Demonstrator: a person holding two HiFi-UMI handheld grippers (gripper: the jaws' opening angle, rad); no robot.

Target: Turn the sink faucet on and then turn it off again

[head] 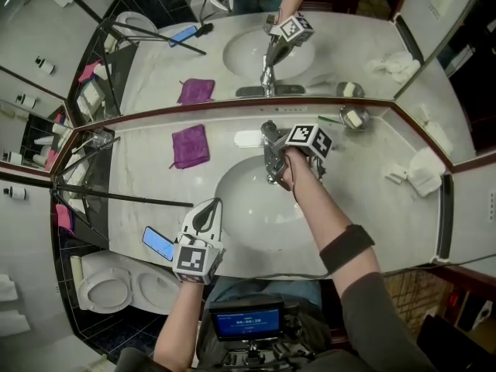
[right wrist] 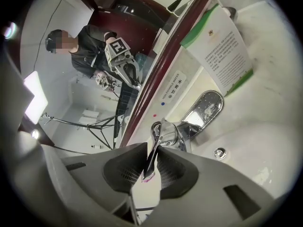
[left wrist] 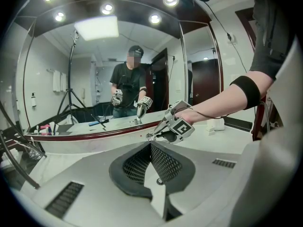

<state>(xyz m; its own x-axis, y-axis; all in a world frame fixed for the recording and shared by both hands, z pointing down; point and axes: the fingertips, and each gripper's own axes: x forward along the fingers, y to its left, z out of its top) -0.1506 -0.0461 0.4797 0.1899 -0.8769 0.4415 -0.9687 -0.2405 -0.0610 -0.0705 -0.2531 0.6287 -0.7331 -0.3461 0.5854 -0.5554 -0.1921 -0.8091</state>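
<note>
1. Chest-mounted screen unit (head: 248,321) sits lowest in the head view, below the front edge of the counter (head: 364,208).
2. Far left: toilet (head: 105,289) below counter level. Tripod leg (head: 124,198) lies across the counter's left end, well apart from the basin (head: 240,200).
3. Phone (head: 158,242) is on the front-left edge. Purple cloth (head: 190,146) lies further back, near the mirror (head: 256,45).
4. Left gripper (head: 209,208) is just right of the phone, over the front edge. Jaws are pressed fully together with nothing between them.
5. Basin is at centre. Faucet (head: 270,149) stands at its back rim, close against the mirror.
6. Right gripper (head: 279,165) is on the faucet, jaws narrow, pinching the thin lever (right wrist: 156,145) between the pads. Gripper and forearm cover most of the faucet from above.
7. Right of the faucet: printed card (right wrist: 225,46) by the mirror, soap dish (head: 355,118), and a folded white towel (head: 425,170) far right. All are apart from the faucet.
</note>
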